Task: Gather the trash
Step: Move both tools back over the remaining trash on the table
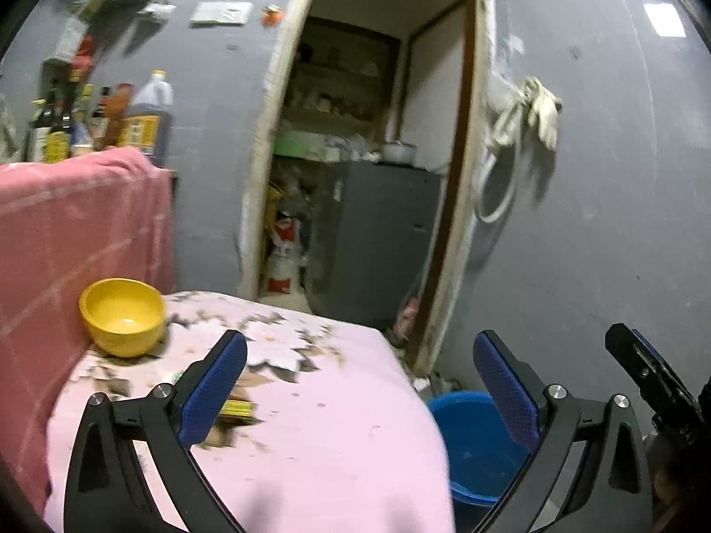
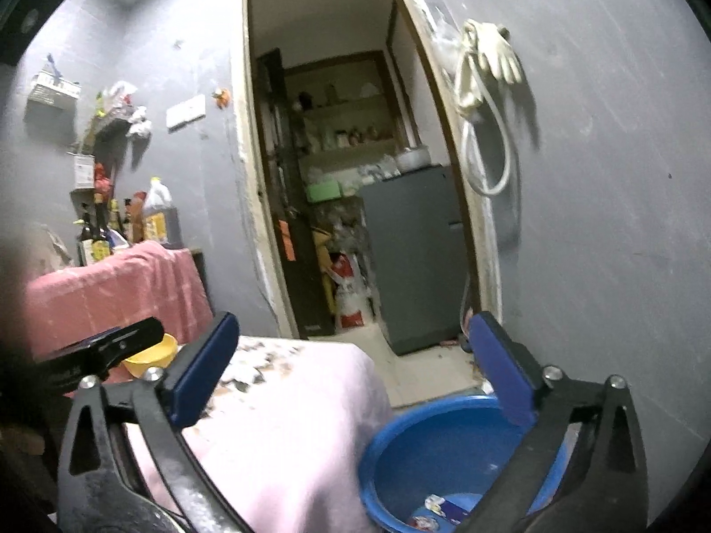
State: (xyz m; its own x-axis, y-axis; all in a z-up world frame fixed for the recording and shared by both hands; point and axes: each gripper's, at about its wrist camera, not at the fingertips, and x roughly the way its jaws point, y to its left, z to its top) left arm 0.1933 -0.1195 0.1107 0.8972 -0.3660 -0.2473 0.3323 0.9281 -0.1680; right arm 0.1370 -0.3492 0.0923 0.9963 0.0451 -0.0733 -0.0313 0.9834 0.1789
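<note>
My left gripper (image 1: 360,382) is open and empty above a table with a pink flowered cloth (image 1: 333,444). A small yellow-green wrapper (image 1: 240,407) lies on the cloth, partly hidden behind the left finger. On the floor to the right of the table stands a blue basin (image 1: 471,444). My right gripper (image 2: 355,368) hangs open and empty over the gap between the table (image 2: 289,422) and the basin (image 2: 435,439). A few wrappers (image 2: 440,508) lie at the basin's bottom. Each gripper shows at the edge of the other's view.
A yellow bowl (image 1: 122,315) sits at the table's far left corner. Behind it is a pink-draped counter (image 1: 66,231) with bottles (image 1: 133,120). An open doorway leads to a grey fridge (image 1: 377,240). Gloves and a hose (image 1: 542,111) hang on the wall.
</note>
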